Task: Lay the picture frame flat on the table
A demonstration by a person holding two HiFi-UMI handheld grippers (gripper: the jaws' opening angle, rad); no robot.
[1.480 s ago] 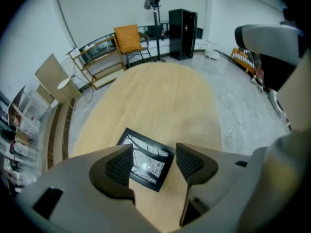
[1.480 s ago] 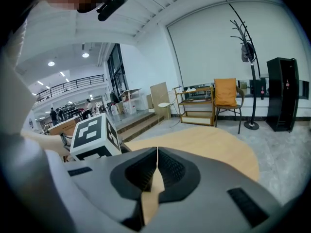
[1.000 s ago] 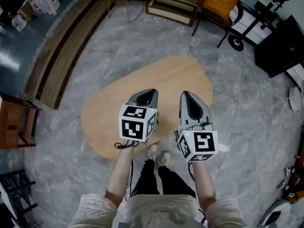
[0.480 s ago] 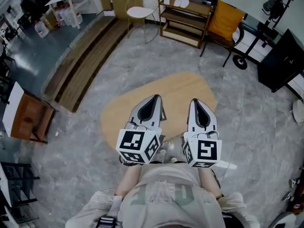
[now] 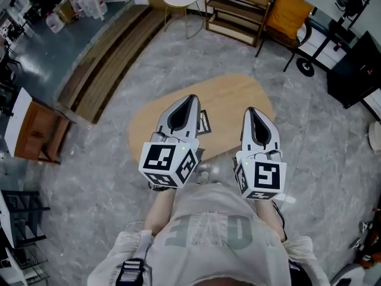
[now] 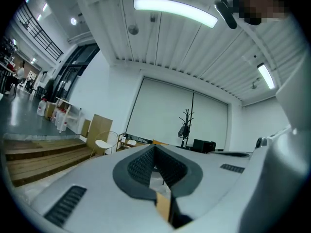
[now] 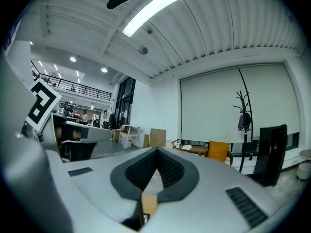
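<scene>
A low oval wooden table (image 5: pixel 229 97) stands on the grey floor in the head view. A small dark-edged picture frame (image 5: pixel 204 123) rests on it, just right of my left gripper and partly hidden by it; whether it stands or lies I cannot tell. My left gripper (image 5: pixel 190 99) hovers over the table's left half with its jaws shut and empty. My right gripper (image 5: pixel 250 110) hovers over the right half, also shut on nothing. Both gripper views look level across the room, past the left gripper (image 6: pixel 154 147) and the right gripper (image 7: pixel 156 150), and neither shows the frame.
Beyond the table stand a white round chair (image 5: pixel 178 0), a low wooden shelf (image 5: pixel 238 14) and a seat with an orange cushion (image 5: pixel 289 12). Wooden steps (image 5: pixel 101 58) run along the left. A black cabinet (image 5: pixel 356 64) stands at the right. The person's shoes (image 5: pixel 205 173) are by the table's near edge.
The head view has tilted and shifted, so the table sits higher in the picture. Both grippers stay shut over it, and the frame's corner now shows beside the left gripper.
</scene>
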